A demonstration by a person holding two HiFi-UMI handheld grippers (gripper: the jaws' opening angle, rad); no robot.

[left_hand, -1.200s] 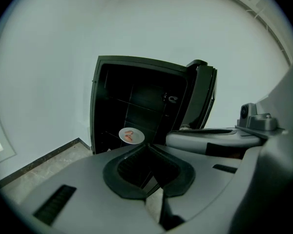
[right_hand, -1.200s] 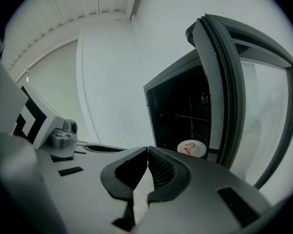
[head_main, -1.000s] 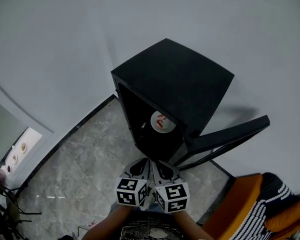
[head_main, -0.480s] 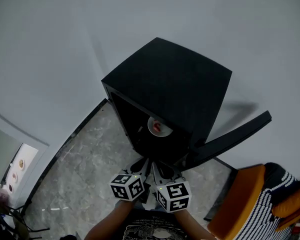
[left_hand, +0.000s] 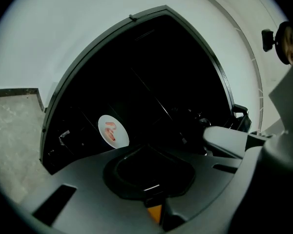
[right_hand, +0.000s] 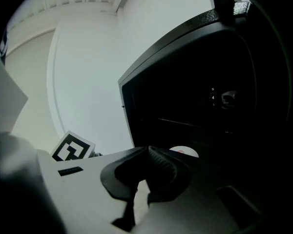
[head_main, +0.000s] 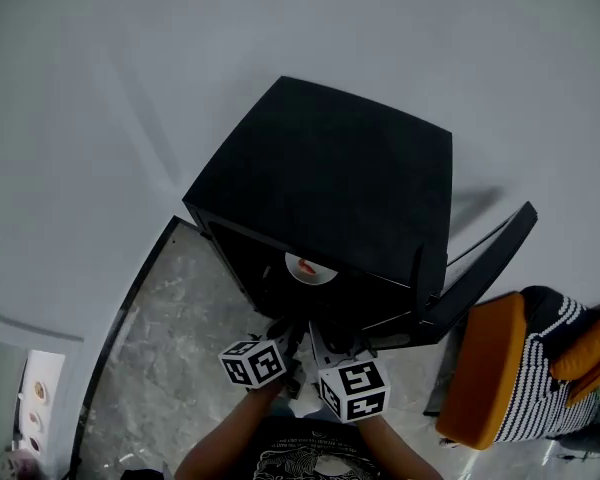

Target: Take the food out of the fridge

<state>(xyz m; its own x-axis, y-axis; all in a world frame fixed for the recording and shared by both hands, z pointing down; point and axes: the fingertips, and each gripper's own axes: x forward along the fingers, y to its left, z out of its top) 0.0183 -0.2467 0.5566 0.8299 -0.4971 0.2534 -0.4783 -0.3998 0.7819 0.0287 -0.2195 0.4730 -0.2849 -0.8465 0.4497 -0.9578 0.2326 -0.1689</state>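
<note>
The black mini fridge (head_main: 330, 178) stands on the floor with its door (head_main: 483, 265) swung open to the right. A white plate with red food (head_main: 307, 267) sits on a shelf in the dark interior. In the left gripper view the plate (left_hand: 113, 131) lies just beyond and left of my left gripper (left_hand: 151, 165), whose jaws are shut and empty. My right gripper (right_hand: 147, 155) is also shut with nothing in it, and it hides part of the plate (right_hand: 185, 152). Both grippers are held side by side at the fridge's opening, the left gripper (head_main: 288, 331) beside the right gripper (head_main: 324, 337).
An orange seat with a striped black-and-white cloth (head_main: 500, 368) stands right of the open door. Grey marble floor (head_main: 170, 338) lies left of the fridge, and white walls stand behind it. A thermostat dial (right_hand: 227, 98) shows on the fridge's inner wall.
Both grippers have moved forward and lower, up to the fridge's opening. The left gripper has rolled. The fridge now fills more of the view, and the plate sits closer to the jaws.
</note>
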